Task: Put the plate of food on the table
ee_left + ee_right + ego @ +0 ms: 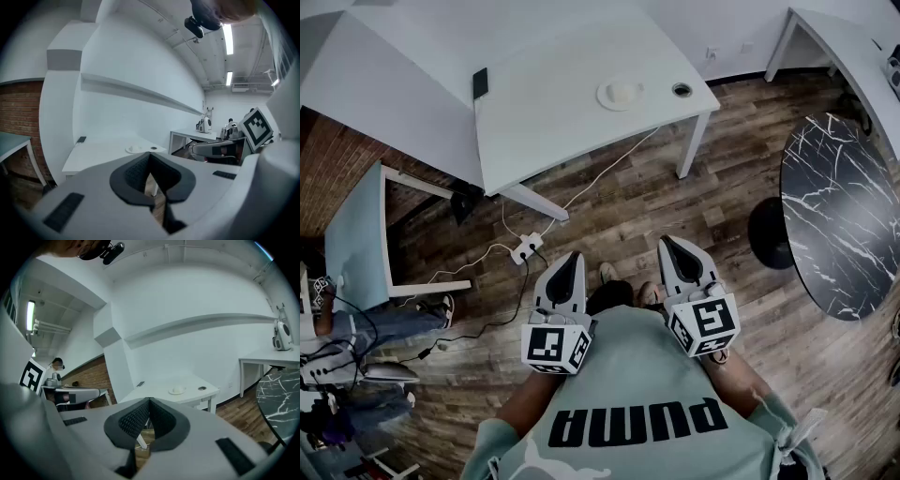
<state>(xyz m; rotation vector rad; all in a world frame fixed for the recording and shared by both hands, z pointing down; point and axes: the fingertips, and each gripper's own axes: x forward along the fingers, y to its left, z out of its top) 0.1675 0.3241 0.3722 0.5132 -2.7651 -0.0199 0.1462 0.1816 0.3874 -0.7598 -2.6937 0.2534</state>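
Your left hand-held gripper and right hand-held gripper sit side by side just in front of your chest, pointing out over the wooden floor. On each one the jaws are pressed together at the tips with nothing between them. The plate of food rests on the white table ahead of you, well apart from both grippers, with a round cable hole just beside it and a dark flat device near the table's far left edge. A black marble table stands to your right, and a power strip lies on the floor near the left gripper
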